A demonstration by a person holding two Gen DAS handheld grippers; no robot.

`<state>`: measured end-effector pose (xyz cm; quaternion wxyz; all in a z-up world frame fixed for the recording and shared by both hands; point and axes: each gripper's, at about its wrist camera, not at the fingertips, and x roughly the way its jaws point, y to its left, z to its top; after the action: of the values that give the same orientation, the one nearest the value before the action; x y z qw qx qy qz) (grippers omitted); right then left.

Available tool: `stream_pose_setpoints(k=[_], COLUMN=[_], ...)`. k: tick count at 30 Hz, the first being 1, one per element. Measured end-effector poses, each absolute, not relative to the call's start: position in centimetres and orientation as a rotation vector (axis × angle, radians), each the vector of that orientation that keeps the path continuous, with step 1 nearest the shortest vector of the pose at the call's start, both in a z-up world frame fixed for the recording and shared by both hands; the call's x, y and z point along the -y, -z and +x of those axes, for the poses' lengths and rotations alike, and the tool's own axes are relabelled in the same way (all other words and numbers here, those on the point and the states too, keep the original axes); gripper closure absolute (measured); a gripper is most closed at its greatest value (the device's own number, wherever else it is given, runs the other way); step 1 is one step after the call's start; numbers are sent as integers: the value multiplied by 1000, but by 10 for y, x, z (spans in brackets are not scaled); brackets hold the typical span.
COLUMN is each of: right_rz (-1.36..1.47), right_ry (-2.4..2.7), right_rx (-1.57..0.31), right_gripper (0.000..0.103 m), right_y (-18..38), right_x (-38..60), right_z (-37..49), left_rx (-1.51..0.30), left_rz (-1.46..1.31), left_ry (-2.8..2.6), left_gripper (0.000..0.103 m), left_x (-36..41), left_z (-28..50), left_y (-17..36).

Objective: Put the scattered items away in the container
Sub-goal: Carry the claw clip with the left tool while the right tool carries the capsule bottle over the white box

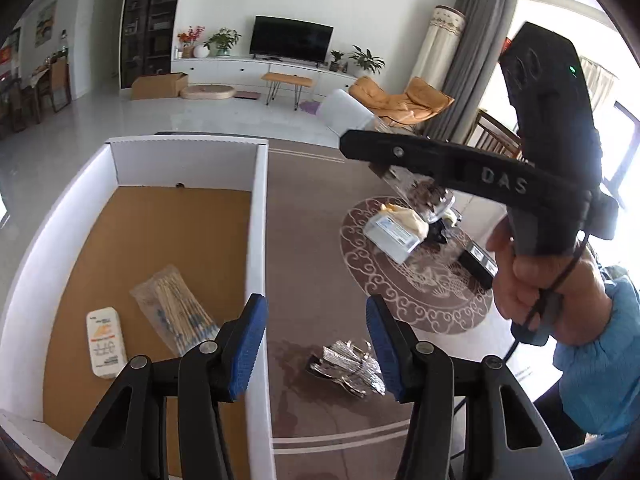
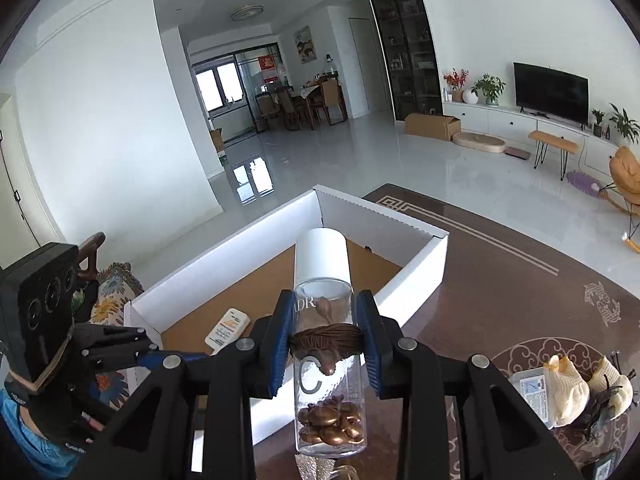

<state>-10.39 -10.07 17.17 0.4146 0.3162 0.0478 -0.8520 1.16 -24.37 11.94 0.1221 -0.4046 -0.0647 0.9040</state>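
Note:
My right gripper is shut on a clear bottle with a white cap and brown pieces inside. It holds the bottle just in front of the near wall of the white cardboard box. In the left wrist view that right gripper and bottle hang over the brown table, right of the box. My left gripper is open and empty above the box's right wall. In the box lie a bag of cotton swabs and a white tube. Silver foil packets lie on the table.
On the round pattern of the table sit a small white carton, a cream mesh pouch and a dark object. A hand and blue sleeve hold the right gripper. The living-room floor lies beyond the table.

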Motion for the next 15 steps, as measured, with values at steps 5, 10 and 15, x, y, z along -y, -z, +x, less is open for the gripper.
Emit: stream_pose_setpoints(k=[5,10,15], right_rz=[818,858,853], right_ry=[2230,2233,2245], right_rx=[-193,-177,-92], right_gripper=[71,71,71], right_y=[-142,-107,-86], right_x=[28,-29,-74], right_z=[-77,-40,-15], left_rx=[281,439,590], left_rz=[-1268,-1460,-1494], left_ry=[-2747,-2899,-2982], left_gripper=[7,7,6], left_x=[186,170,168], left_z=[46,36,10], left_y=[-58,11,34])
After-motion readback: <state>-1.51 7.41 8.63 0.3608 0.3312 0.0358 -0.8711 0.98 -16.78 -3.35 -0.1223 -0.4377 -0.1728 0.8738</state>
